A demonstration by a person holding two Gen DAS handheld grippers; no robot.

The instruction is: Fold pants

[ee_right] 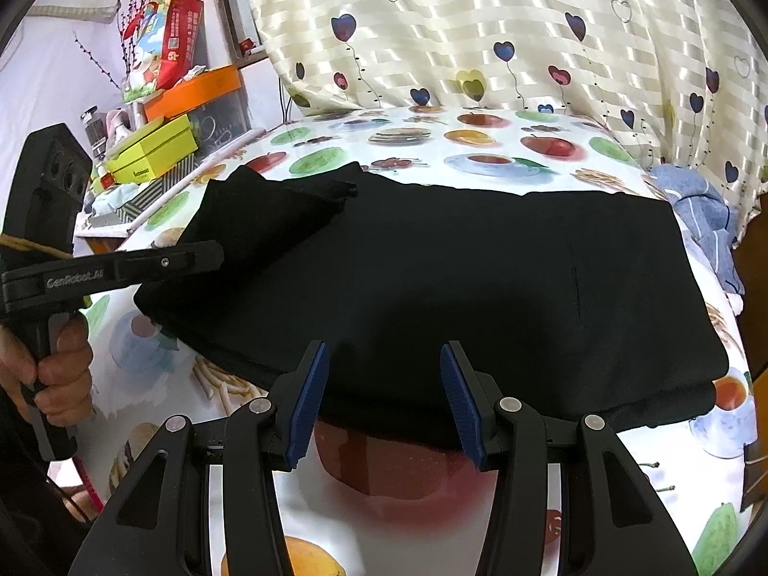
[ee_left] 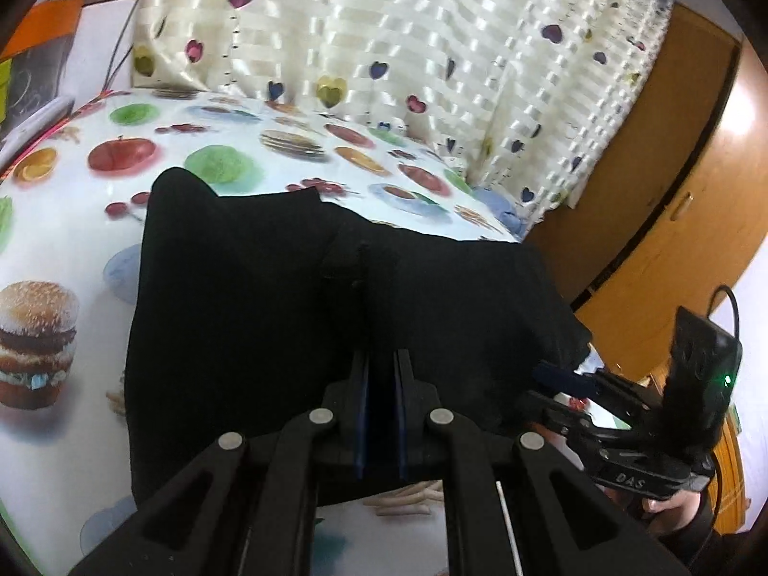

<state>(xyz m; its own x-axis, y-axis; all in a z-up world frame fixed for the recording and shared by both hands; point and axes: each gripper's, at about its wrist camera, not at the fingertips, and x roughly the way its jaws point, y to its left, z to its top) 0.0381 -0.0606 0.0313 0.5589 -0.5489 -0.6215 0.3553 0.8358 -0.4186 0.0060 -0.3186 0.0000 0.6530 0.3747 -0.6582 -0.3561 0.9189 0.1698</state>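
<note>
Black pants [ee_right: 456, 278] lie folded on a table with a food-print cloth [ee_right: 480, 144]; they also show in the left wrist view [ee_left: 288, 297]. My left gripper [ee_left: 382, 360] has its blue pads nearly together, shut on the near edge of the pants, with the cloth between them. It shows from the side in the right wrist view [ee_right: 211, 254]. My right gripper [ee_right: 384, 360] is open, its blue pads wide apart just at the pants' near edge, holding nothing. It appears at the right of the left wrist view [ee_left: 566, 377].
A heart-print curtain [ee_right: 480, 24] hangs behind the table. Boxes and clutter [ee_right: 158, 144] stand at the far left. A blue cloth [ee_right: 701, 211] lies at the table's right end. A wooden door [ee_left: 672, 168] stands to the right.
</note>
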